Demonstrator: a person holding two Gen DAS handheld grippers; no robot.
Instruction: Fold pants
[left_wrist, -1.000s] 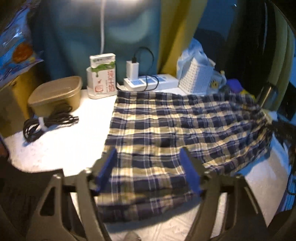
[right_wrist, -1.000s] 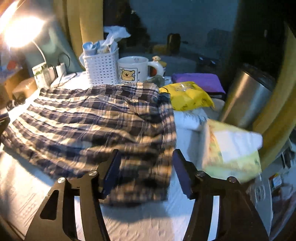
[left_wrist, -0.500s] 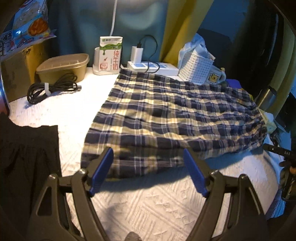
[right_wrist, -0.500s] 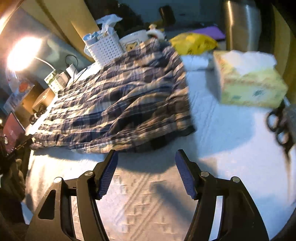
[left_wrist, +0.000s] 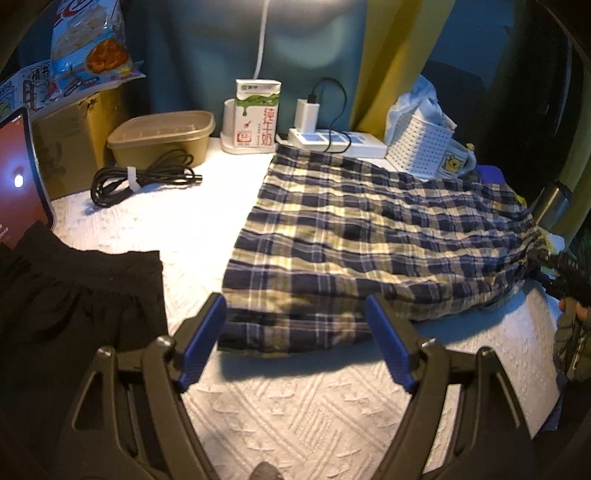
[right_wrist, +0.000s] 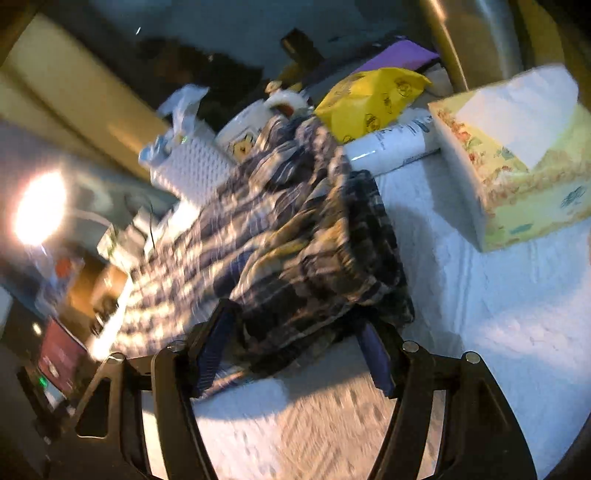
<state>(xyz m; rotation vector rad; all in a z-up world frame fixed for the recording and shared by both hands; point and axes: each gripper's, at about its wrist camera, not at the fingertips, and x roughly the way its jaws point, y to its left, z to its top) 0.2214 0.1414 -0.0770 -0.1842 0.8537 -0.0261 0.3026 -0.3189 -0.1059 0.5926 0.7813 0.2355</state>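
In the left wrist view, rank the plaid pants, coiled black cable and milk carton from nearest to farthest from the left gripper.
From the left gripper:
1. Plaid pants, directly ahead at the fingertips.
2. Coiled black cable, further back on the left.
3. Milk carton, at the back wall.

The plaid pants (left_wrist: 373, 236), checked in navy, cream and yellow, are lying folded lengthwise and mostly flat on the white textured cloth covering the desk (left_wrist: 314, 424). One narrow end is lying near, with layered edges showing; the far end is reaching toward the back. At the right the fabric is being bunched into wrinkles (right_wrist: 295, 236).
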